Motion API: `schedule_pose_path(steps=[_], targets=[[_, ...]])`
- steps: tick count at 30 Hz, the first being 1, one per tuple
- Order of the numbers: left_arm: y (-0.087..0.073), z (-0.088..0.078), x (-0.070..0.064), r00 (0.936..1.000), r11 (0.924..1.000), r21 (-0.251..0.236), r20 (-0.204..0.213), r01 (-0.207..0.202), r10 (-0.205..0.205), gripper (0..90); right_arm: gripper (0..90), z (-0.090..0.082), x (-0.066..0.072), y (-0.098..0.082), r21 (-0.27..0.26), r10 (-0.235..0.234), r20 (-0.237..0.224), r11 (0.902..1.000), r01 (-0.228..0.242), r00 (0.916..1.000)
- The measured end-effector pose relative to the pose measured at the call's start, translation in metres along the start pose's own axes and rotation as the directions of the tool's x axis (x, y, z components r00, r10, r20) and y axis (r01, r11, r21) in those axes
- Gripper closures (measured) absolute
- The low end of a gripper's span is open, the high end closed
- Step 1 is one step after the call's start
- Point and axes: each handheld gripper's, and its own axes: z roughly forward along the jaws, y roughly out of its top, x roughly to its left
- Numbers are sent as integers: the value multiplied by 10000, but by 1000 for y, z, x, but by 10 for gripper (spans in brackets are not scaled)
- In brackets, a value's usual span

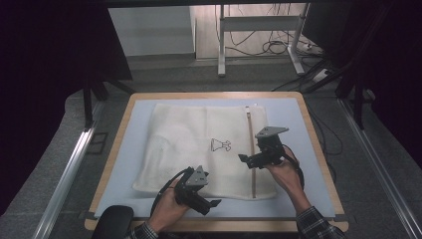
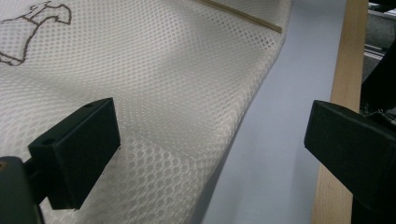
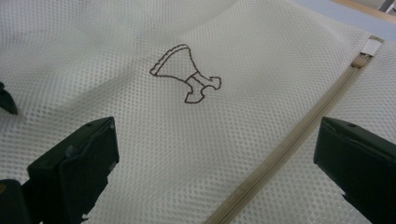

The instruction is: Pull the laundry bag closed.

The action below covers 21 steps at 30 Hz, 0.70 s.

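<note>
A mesh bag [image 1: 199, 149] lies flat on a mat [image 1: 293, 149], and the mat lies on the table [image 1: 318, 149]. A small stitched picture [image 1: 220, 145] sits near the middle of the bag. A zipper [image 1: 250, 149] runs from front to back, to the right of the picture. The left claw [image 1: 211, 203] is over the bag's front edge. The right claw [image 1: 244, 158] is above the bag, just beside the zipper. Both claws have their 2 jaws wide apart.
</note>
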Motion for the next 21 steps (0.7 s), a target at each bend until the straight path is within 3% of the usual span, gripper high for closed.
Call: schedule_pose_path(steps=[21], targets=[[-7,-15,9,9985,9997,-43,-476,256,-257,30,0,-15,21,-21,-127,-558,-76,9984,557,9984]])
